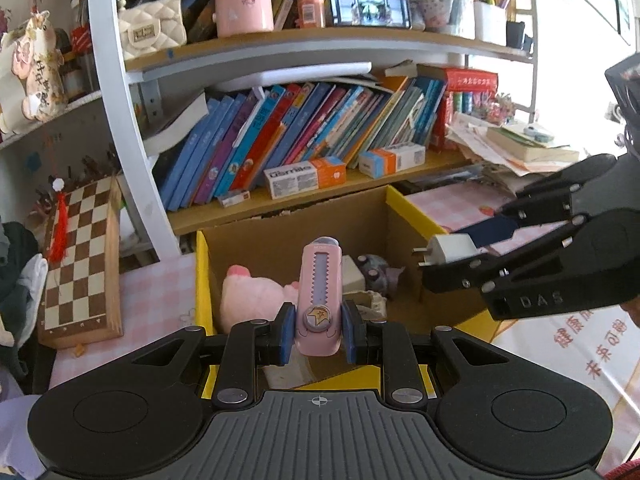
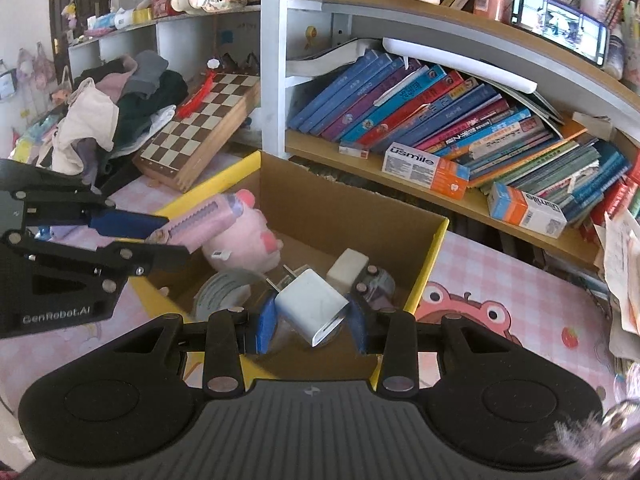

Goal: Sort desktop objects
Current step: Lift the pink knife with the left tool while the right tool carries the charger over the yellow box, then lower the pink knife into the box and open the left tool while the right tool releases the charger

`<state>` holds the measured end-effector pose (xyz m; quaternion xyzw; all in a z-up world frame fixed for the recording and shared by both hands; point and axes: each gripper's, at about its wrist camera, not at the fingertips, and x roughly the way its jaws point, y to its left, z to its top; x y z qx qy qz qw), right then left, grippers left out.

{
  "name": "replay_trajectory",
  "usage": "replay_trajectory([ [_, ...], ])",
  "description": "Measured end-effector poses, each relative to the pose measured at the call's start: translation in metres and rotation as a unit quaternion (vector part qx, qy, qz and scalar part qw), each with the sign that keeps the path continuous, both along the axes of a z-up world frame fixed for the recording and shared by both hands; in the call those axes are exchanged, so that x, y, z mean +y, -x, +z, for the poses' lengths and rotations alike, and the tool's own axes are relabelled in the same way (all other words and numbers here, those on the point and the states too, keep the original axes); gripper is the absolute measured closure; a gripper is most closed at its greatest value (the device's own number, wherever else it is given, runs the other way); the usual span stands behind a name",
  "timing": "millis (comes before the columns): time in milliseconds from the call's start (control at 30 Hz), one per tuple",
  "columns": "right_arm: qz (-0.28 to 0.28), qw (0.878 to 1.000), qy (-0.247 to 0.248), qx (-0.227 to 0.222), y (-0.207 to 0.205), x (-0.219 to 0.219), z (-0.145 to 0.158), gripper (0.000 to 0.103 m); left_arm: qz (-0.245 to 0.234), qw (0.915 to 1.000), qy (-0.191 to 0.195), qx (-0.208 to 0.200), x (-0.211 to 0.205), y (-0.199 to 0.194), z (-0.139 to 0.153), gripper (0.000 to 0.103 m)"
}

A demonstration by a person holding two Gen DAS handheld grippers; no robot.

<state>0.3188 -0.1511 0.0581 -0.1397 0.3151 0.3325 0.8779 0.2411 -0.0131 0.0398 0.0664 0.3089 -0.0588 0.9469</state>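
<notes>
My left gripper [image 1: 318, 334] is shut on a pink utility knife [image 1: 320, 296] and holds it above the open cardboard box [image 1: 288, 236] with yellow edges. My right gripper [image 2: 310, 322] is shut on a white charger plug [image 2: 312, 304], also above the box [image 2: 352, 208]. In the left wrist view the right gripper [image 1: 464, 256] comes in from the right with the plug [image 1: 450, 250]. In the right wrist view the left gripper [image 2: 168, 236] comes in from the left with the knife [image 2: 200, 222]. Inside the box lie a pink plush pig [image 2: 240, 240], a tape roll [image 2: 224, 292], a second white plug [image 2: 348, 266] and a small grey toy [image 2: 378, 284].
The box stands on a pink checked desk mat [image 2: 500, 280]. A chessboard [image 1: 84, 260] leans at the left beside a pile of clothes [image 2: 112, 108]. Shelves with books [image 1: 304, 132] and toothpaste boxes [image 1: 304, 176] stand behind. Papers [image 1: 512, 148] are stacked at the right.
</notes>
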Motion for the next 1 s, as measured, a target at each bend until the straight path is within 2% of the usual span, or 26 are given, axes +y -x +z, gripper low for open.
replay_trajectory([
  [200,0.010,1.000,0.010,0.003,-0.033,0.015,-0.010,0.067,0.013,0.9996,-0.004,0.025,-0.001,-0.021,-0.012,0.080],
  [467,0.042,0.997,0.055,0.016,-0.084,0.050,-0.031,0.067,0.013,0.9977,-0.017,0.065,-0.008,-0.048,-0.034,0.080],
  [833,0.082,0.990,0.111,0.035,-0.116,0.084,-0.056,0.067,0.014,0.9950,-0.017,0.097,-0.007,-0.070,-0.051,0.080],
  [1000,0.094,0.986,0.135,0.041,-0.123,0.095,-0.062,0.067,0.016,0.9948,-0.016,0.099,-0.006,-0.075,-0.052,0.080],
])
